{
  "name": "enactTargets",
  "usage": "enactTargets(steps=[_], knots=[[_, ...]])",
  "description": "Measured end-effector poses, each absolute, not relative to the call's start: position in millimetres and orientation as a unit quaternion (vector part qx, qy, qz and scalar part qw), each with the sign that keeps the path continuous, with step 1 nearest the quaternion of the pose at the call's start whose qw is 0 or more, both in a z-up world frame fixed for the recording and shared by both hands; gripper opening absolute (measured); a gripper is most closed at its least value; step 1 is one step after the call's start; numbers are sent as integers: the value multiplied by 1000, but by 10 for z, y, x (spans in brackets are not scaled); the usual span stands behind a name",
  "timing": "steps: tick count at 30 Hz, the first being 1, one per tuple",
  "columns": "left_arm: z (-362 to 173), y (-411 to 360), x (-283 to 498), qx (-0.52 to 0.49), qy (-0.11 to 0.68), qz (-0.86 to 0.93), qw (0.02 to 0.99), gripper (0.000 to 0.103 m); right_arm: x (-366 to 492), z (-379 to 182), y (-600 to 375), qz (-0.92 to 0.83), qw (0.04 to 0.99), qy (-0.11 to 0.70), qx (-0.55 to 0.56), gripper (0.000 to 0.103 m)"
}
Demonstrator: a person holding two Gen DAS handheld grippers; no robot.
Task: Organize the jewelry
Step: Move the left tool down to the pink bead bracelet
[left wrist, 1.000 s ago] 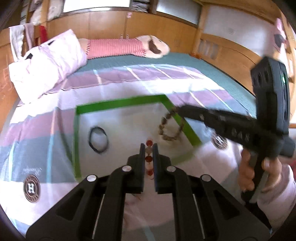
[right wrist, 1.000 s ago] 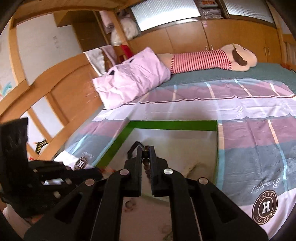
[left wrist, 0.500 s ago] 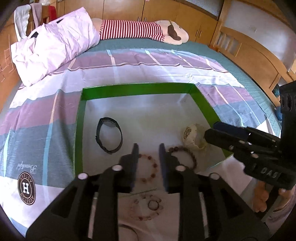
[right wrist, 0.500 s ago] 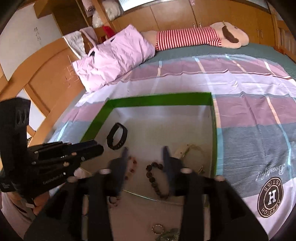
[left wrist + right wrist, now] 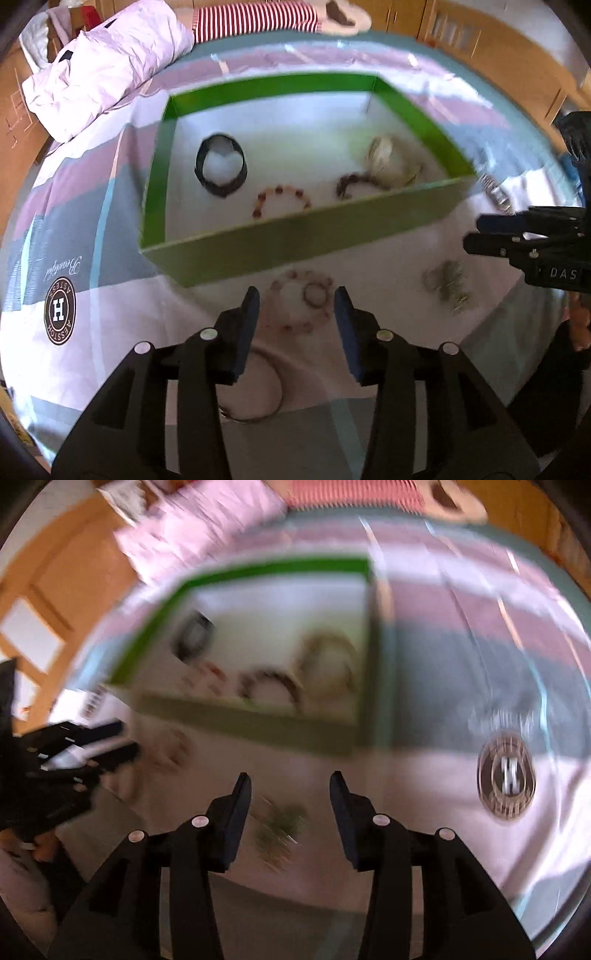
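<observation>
Left gripper (image 5: 296, 308) jaws were opening, empty, above pink bead bracelet (image 5: 301, 304); might snag the small ring (image 5: 315, 294) inside it. Right gripper (image 5: 290, 791) jaws were spread over blurred metal chain pile (image 5: 280, 830); loose strands could slip.

This is a bedroom with a big bed (image 5: 92, 236), and its sheet has wide stripes of pink, grey-green and white with a round badge (image 5: 59, 311) that shows the letter H. At the far end of the bed lie a crumpled pale pink pillow (image 5: 99, 62) and a long soft toy (image 5: 280, 16) in a red and white striped top. Warm brown wooden cupboards (image 5: 491, 44) and panels stand all around the bed, and bright daylight falls on the sheet.
</observation>
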State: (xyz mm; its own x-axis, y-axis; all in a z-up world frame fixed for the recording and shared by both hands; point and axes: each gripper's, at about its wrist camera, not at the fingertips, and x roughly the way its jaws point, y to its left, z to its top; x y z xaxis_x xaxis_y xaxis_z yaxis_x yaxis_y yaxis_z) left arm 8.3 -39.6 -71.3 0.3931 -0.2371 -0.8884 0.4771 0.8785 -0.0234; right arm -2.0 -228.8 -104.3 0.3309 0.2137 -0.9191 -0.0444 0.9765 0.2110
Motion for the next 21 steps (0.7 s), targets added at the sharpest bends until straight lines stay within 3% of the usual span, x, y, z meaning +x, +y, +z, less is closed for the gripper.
enactTargets(steps=[5, 6, 10, 15, 21], knots=[[-821, -413, 129, 128, 518, -204, 821, 50, -17, -1253, -2121, 109, 787, 605, 58, 41], [-839, -407, 145, 127, 520, -202, 820, 50, -10, -1269, -2069, 116, 786, 605, 55, 27], [-882, -362, 210, 122, 526, -194, 819, 52, 35, -1213, -1937, 142, 800, 580, 67, 12], [-915, -298, 278, 114, 532, -181, 819, 54, 58, -879, -2021, 190, 827, 511, 138, 12], [-929, -273, 308, 116, 535, -173, 819, 56, 128, -954, -2094, 133, 830, 529, 114, 13]])
